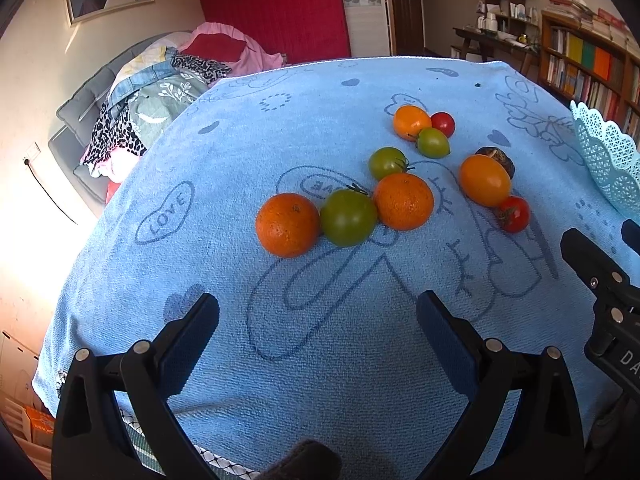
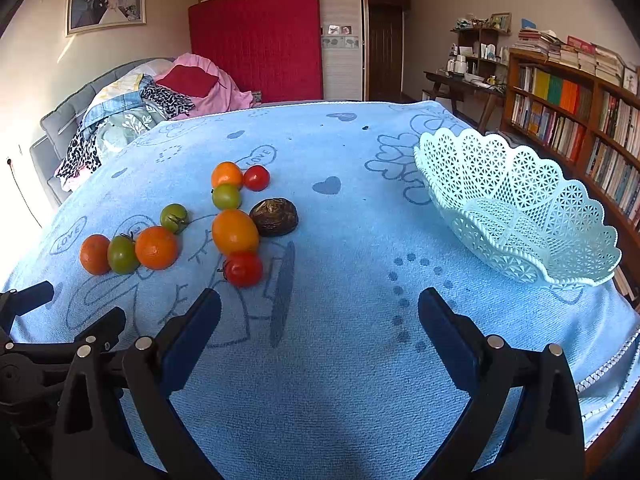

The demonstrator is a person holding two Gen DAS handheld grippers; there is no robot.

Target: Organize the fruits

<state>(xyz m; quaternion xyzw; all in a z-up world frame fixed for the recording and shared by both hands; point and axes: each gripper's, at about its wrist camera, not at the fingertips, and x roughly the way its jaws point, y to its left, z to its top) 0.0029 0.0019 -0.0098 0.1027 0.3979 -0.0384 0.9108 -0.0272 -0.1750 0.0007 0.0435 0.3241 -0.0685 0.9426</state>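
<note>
Several fruits lie loose on a blue towel (image 1: pixel 224 152): two oranges (image 1: pixel 287 225) (image 1: pixel 404 201), green tomatoes (image 1: pixel 348 218), orange tomatoes (image 1: pixel 485 180), red tomatoes (image 1: pixel 513 213) and a dark brown fruit (image 2: pixel 275 217). A pale blue lattice basket (image 2: pixel 516 204) stands empty at the right; its rim also shows in the left wrist view (image 1: pixel 608 156). My left gripper (image 1: pixel 318 320) is open and empty, short of the oranges. My right gripper (image 2: pixel 319 316) is open and empty, between the fruits and the basket.
The towel (image 2: pixel 340 380) covers a table. A bed piled with clothes (image 2: pixel 132 116) lies beyond its far left edge. A bookshelf (image 2: pixel 568 112) and a desk (image 2: pixel 464 80) stand at the right, a red mattress (image 2: pixel 256 40) against the back wall.
</note>
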